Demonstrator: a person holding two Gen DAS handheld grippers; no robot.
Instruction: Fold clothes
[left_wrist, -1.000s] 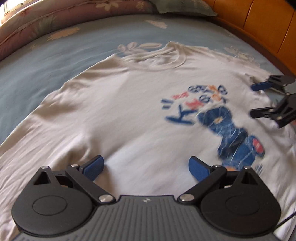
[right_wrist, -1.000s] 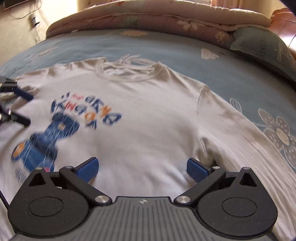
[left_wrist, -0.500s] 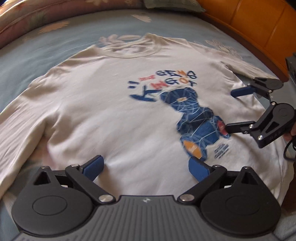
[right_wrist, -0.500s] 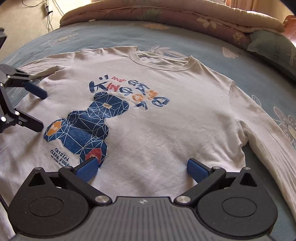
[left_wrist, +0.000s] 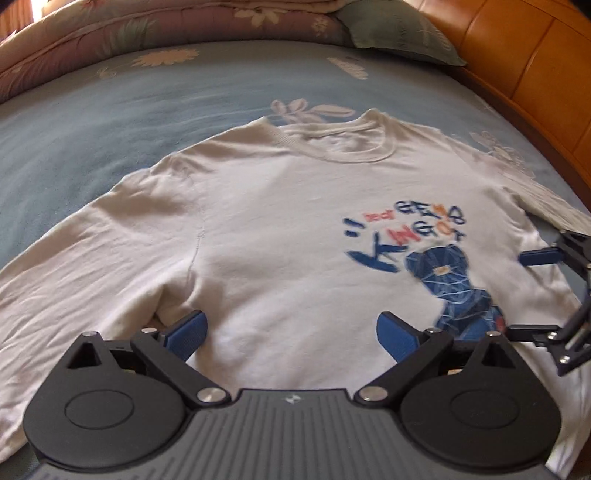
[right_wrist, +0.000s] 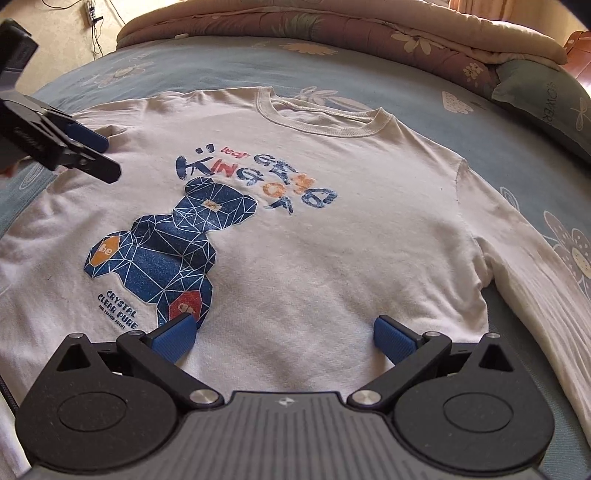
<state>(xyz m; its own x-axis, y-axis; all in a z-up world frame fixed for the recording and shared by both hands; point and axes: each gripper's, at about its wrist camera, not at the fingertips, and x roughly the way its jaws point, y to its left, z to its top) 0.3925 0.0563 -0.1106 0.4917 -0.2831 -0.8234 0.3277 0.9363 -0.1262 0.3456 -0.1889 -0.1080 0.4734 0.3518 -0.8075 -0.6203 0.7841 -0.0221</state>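
Note:
A white long-sleeved shirt (left_wrist: 277, 229) lies flat, front up, on the bed, with a blue bear print (right_wrist: 177, 251) and lettering on its chest. My left gripper (left_wrist: 291, 332) is open and hovers over the lower body of the shirt near the left armpit, holding nothing. My right gripper (right_wrist: 284, 336) is also open, low over the shirt (right_wrist: 351, 240) just below the bear print. Each gripper shows in the other's view: the right one (left_wrist: 533, 291) at the right edge, the left one (right_wrist: 101, 155) over the upper left of the shirt.
The shirt rests on a blue flowered sheet (left_wrist: 110, 110). A folded quilt (left_wrist: 166, 26) and a green pillow (left_wrist: 399, 33) lie at the head of the bed. A wooden headboard (left_wrist: 517, 48) runs along the right. Floor with cables (right_wrist: 55, 29) shows beyond the bed.
My left gripper has swung left, from over the print towards the left sleeve and armpit. The right gripper has crept slightly forward over the shirt. Both stay open.

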